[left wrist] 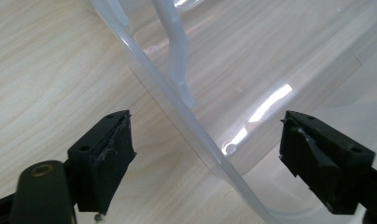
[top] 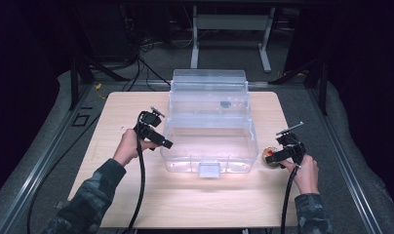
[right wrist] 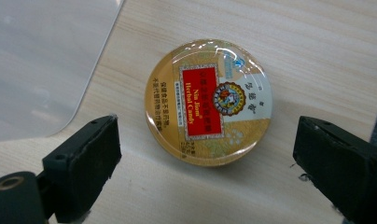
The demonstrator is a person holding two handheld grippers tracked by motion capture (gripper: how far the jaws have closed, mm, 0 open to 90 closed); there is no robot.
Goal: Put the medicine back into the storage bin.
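The right tongs (right wrist: 207, 163) are gaping wide over a round tin (right wrist: 208, 101) — touching nothing. The tin is lying flat on the counter (top: 136, 195), just beside the clear box's (top: 209, 141) right front corner. The left tongs (left wrist: 205, 158) are also spreading wide, straddling the box's left rim without gripping it.

We see the open box (top: 209, 139) at the middle of the table (top: 185, 204), its lid (top: 208, 87) raised behind it. The left gripper (top: 158, 139) sits just left of the box wall; the candy tin (right wrist: 208, 101) lies on the table just right of the box, under the right gripper (top: 278, 155).
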